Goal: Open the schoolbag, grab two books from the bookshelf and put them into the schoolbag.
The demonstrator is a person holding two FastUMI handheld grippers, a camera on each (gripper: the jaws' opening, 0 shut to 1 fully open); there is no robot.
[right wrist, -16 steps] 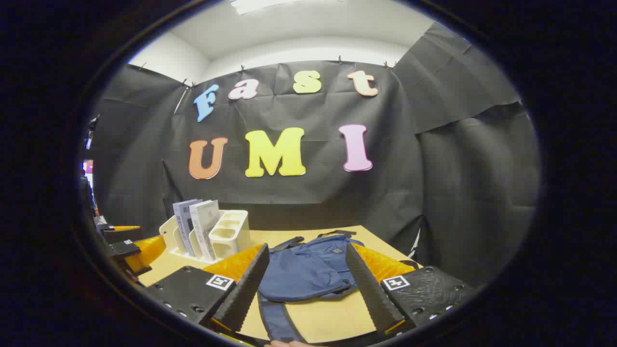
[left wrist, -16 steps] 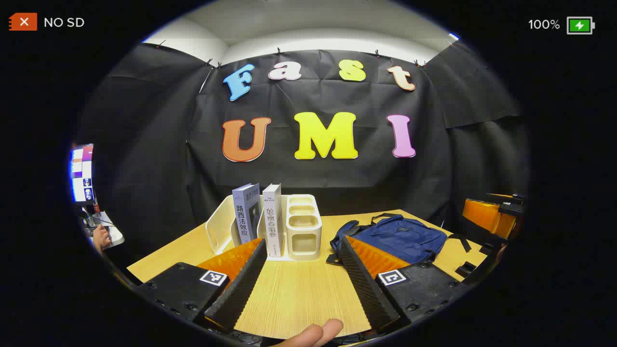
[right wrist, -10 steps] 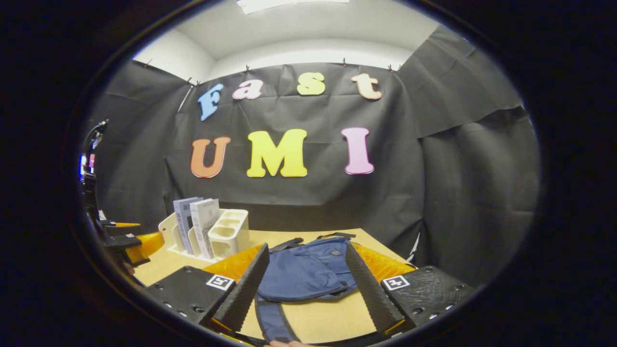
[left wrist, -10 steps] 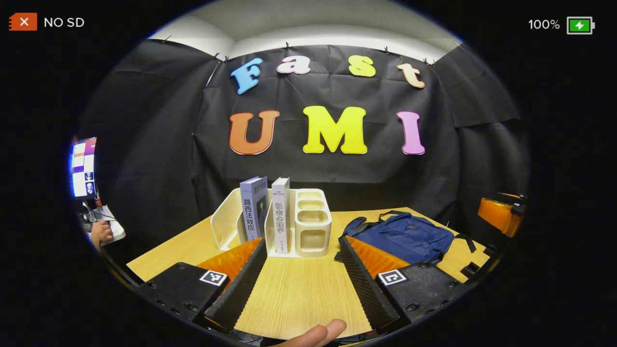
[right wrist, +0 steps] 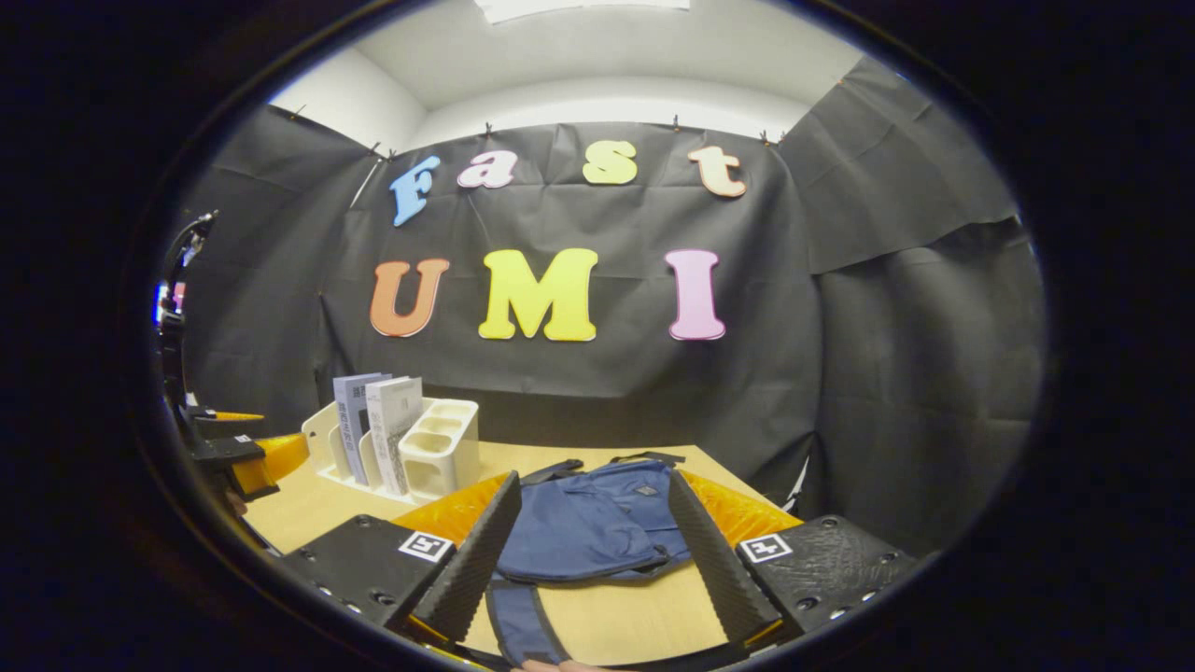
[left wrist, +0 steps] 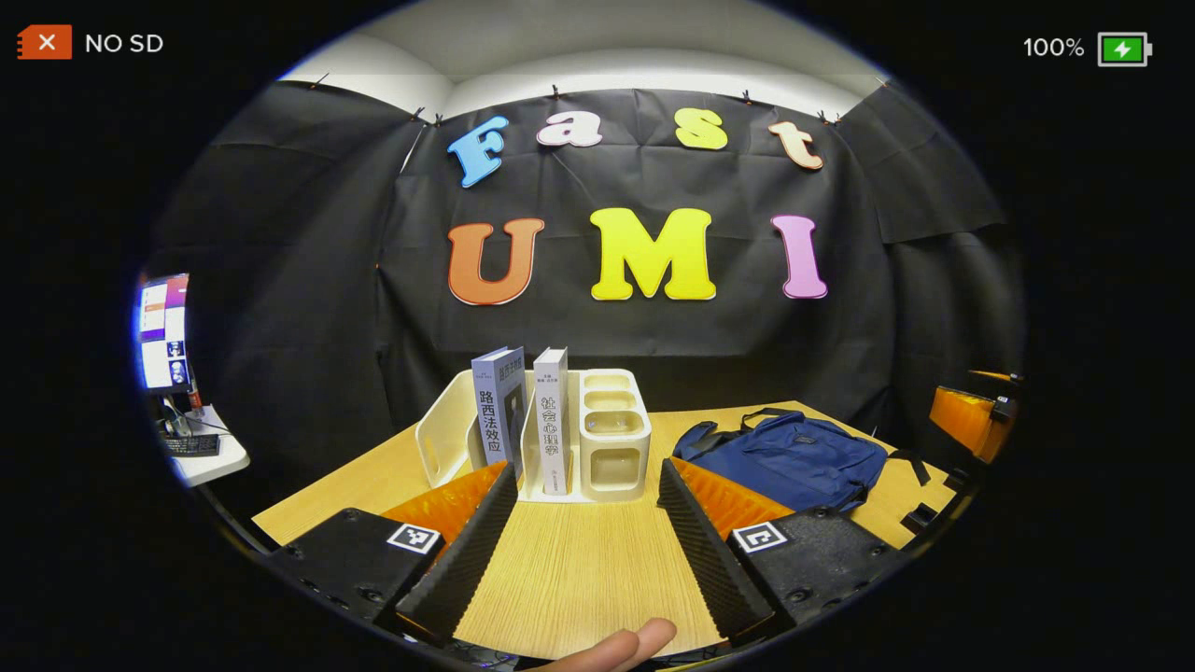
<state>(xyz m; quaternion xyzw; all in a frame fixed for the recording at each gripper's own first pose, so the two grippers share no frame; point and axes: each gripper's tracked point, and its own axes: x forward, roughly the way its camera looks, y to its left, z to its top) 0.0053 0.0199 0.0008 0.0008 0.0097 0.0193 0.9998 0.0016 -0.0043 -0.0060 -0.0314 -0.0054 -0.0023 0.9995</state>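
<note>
A: Where do the grippers stand?

B: In the left gripper view, the left gripper (left wrist: 579,541) hangs above the bare wooden worktop (left wrist: 569,569), its fingers spread wide and nothing between them. A fingertip (left wrist: 635,642) of the person pokes in at 6 o'clock.

A: And the right one?

B: In the right gripper view, the right gripper (right wrist: 588,551) is likewise released, fingers apart, raised over the blue schoolbag (right wrist: 597,527). The bag shows between the two fingers; whether they touch it I cannot tell. The other gripper (right wrist: 233,457) shows far off at 9 o'clock of that view, and in the left gripper view an orange part of the right gripper (left wrist: 966,420) sits at 3 o'clock.

A: How does the schoolbag lie?

B: Flat on the worktop, closed as far as I can see, straps trailing toward the far edge. From the left gripper view it lies at about 2 o'clock of the fingers, well apart from them.

A: The books?

B: Two stand upright in the cream bookshelf (left wrist: 448,434): a grey-blue book (left wrist: 497,411) and, just beside it, a white book (left wrist: 553,420), spines toward the camera. Both are straight ahead at 12 o'clock of the left gripper's fingers. The rack's stacked compartments (left wrist: 613,429) sit beside the white book, on the bag's side.

A: Anything else?

B: A lit monitor (left wrist: 163,331) on a small white table (left wrist: 210,457), at 9 o'clock.
</note>
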